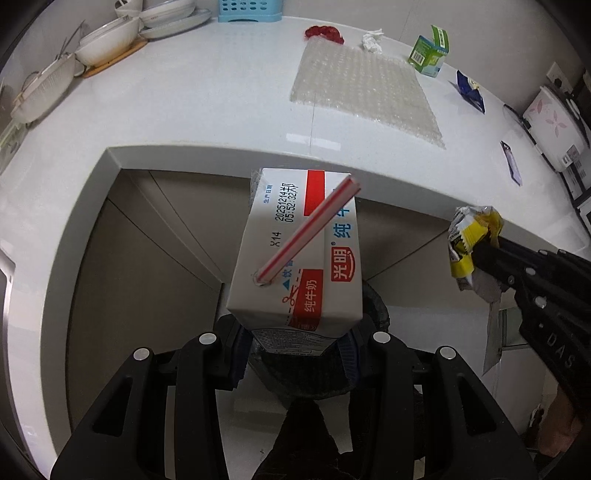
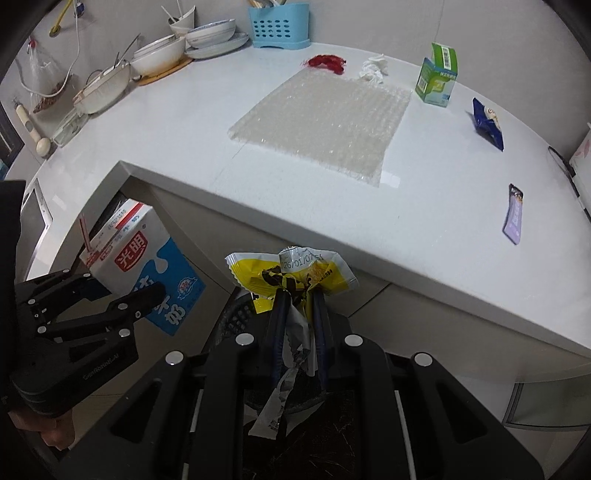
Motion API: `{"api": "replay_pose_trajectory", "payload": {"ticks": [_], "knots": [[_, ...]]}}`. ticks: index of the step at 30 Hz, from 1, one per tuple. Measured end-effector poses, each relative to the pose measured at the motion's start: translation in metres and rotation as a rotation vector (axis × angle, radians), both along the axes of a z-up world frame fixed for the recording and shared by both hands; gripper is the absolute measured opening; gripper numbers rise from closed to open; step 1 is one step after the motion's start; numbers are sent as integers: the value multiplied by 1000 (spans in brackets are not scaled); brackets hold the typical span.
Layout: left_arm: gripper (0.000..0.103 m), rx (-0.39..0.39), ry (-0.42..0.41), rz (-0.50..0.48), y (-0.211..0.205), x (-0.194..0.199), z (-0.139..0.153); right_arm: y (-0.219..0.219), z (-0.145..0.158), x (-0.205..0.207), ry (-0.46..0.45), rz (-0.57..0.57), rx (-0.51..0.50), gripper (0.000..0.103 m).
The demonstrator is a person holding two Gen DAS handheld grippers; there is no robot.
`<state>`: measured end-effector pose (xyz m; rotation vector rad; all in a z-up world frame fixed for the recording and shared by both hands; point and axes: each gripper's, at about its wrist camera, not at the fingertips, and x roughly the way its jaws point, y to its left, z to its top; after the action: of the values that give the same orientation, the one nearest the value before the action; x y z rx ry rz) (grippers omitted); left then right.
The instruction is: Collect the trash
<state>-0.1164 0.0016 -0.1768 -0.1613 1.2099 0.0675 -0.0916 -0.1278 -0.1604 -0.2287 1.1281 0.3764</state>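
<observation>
My left gripper (image 1: 295,332) is shut on a white, red and blue milk carton (image 1: 295,247) with a red-striped straw (image 1: 306,230) poking out of its top. The carton (image 2: 147,266) and left gripper (image 2: 122,295) also appear at the left of the right wrist view. My right gripper (image 2: 298,295) is shut on a crumpled yellow and silver wrapper (image 2: 295,273), seen too at the right of the left wrist view as the wrapper (image 1: 467,240). Both hang in front of the white counter (image 1: 221,110), over a dark mesh bin (image 2: 236,317) below.
On the counter lie a bubble-wrap sheet (image 2: 325,122), a red scrap (image 2: 327,62), a white tissue wad (image 2: 375,68), a green box (image 2: 437,77), a blue packet (image 2: 487,123) and a purple wrapper (image 2: 514,214). Bowls (image 2: 159,59) and a blue basket (image 2: 279,26) stand at the back.
</observation>
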Motion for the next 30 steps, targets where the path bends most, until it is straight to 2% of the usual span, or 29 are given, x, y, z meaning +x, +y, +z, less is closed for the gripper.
{"api": "replay_pose_trajectory", "payload": {"ticks": [12,21,30], "knots": [[39,35,35,-12,-8,3,-48,-8,-60,-1,54,-9,-32,14],[39,14,54,22,0,2,-85,-11,-91,3,84,-8,-28,14],[39,1,76,12,8,-5,-115,-12,-119,11,125,5,-19,14]]}}
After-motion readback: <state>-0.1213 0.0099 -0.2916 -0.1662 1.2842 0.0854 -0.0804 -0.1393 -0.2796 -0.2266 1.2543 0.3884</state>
